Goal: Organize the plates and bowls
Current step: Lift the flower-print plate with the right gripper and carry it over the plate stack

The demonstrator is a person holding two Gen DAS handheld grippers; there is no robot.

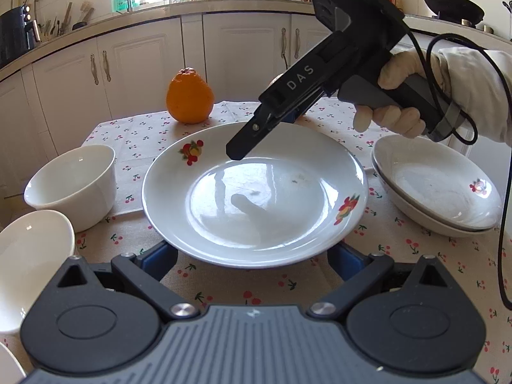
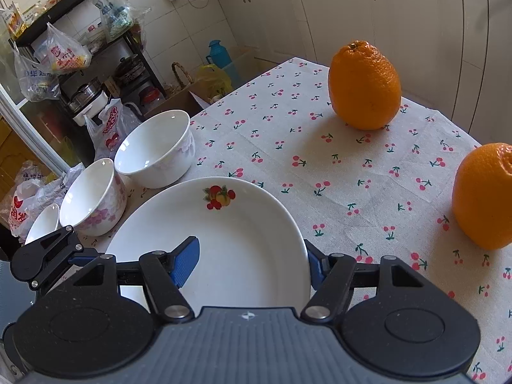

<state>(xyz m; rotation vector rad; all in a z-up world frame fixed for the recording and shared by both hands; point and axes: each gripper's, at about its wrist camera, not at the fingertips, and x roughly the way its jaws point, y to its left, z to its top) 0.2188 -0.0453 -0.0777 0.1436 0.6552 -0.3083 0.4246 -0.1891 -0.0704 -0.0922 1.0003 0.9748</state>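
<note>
Plainly, the right gripper [image 2: 249,264] straddles the plate [image 2: 236,224] rim unclenched, the left gripper [image 1: 256,264] likewise released, so a shallow pinch could let the glossy plate slide across the desk [image 2: 336,172].

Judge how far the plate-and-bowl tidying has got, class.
Done: two stacked plates sit on the right. In hand: the right gripper straddles the rim of the fruit-print plate, open, not yet clamped; the left gripper is open at its near edge. Left: that plate, plus the far bowl, flowered bowl and small bowl, all unstacked.
</note>
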